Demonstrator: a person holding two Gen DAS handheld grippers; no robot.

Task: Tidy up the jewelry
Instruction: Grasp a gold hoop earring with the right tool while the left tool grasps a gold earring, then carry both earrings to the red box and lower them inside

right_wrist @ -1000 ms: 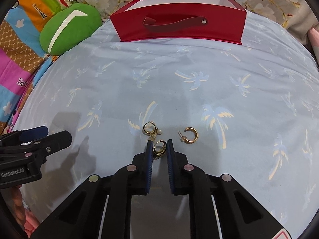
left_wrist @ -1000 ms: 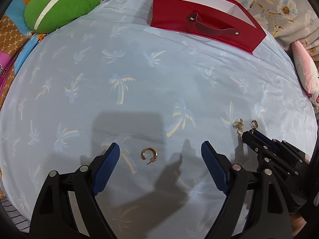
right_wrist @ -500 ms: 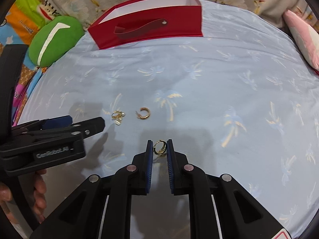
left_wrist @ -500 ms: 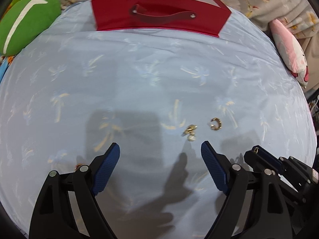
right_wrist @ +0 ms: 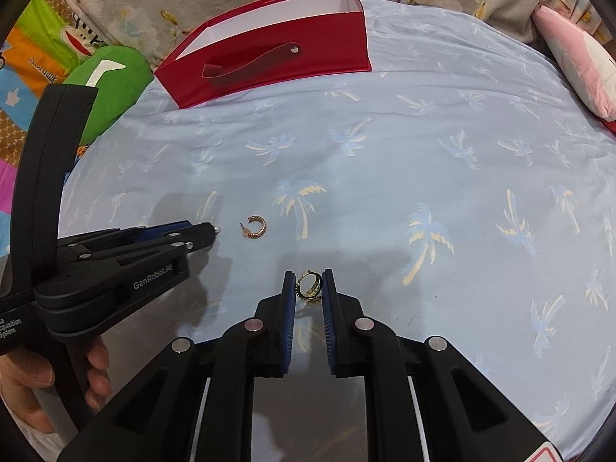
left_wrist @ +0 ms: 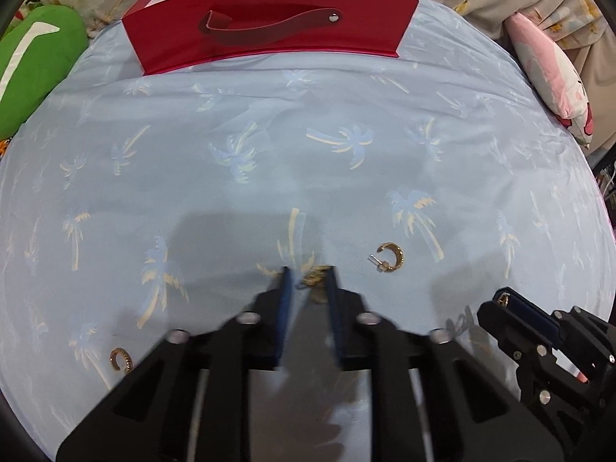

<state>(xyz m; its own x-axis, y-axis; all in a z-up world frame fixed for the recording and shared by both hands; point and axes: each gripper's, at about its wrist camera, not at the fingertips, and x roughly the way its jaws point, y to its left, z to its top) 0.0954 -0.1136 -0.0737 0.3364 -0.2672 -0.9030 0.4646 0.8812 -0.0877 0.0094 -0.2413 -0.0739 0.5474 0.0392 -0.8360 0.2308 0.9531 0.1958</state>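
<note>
Left gripper (left_wrist: 308,275) fingers just closed onto gold pearl-drop earring (left_wrist: 313,279) on blue palm-print bedsheet (left_wrist: 308,154); half a second earlier wide apart. Right gripper (right_wrist: 308,283) fingers clamped on small gold hoop earring (right_wrist: 308,285). Both loaded; red open box (left_wrist: 269,38) likely next

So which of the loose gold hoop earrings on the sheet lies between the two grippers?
The hoop earring with the visible post, between the left gripper and right gripper; the other loose hoop lies far left.
</note>
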